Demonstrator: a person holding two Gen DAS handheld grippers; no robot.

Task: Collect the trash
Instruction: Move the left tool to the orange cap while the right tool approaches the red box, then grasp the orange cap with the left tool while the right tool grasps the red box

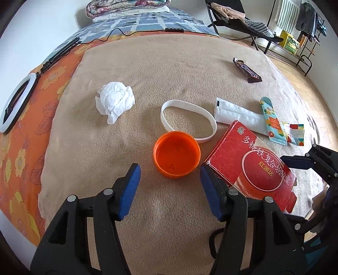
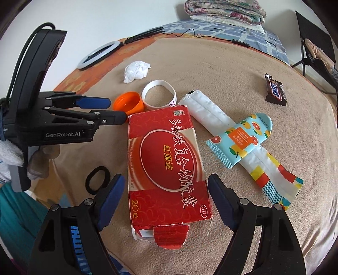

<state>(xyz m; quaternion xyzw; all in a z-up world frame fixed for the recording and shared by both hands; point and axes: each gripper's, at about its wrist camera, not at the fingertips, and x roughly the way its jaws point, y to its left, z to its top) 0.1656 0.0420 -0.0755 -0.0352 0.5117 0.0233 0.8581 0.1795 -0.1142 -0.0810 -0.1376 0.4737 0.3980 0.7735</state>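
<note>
Trash lies on a tan blanket (image 1: 147, 63) on a bed. An orange cap (image 1: 177, 156) sits open side up just ahead of my left gripper (image 1: 169, 169), which is open and empty. A flattened red medicine box (image 2: 166, 158) lies between the fingers of my open right gripper (image 2: 166, 177); the pads stand close beside its edges. Farther off are a crumpled white tissue (image 1: 115, 101), a white wristband (image 1: 183, 103), a white wrapper (image 2: 202, 107), an orange-print pouch (image 2: 243, 137) and a chocolate bar wrapper (image 2: 275, 91). The left gripper (image 2: 117, 110) shows side-on by the cap (image 2: 128, 103).
A black hair tie (image 2: 87, 179) lies left of my right gripper. A ring light (image 1: 32, 79) and cables rest on the orange floral sheet at the bed's left. Folded blankets (image 2: 224, 9) sit at the head; a black chair (image 1: 232, 19) stands beyond.
</note>
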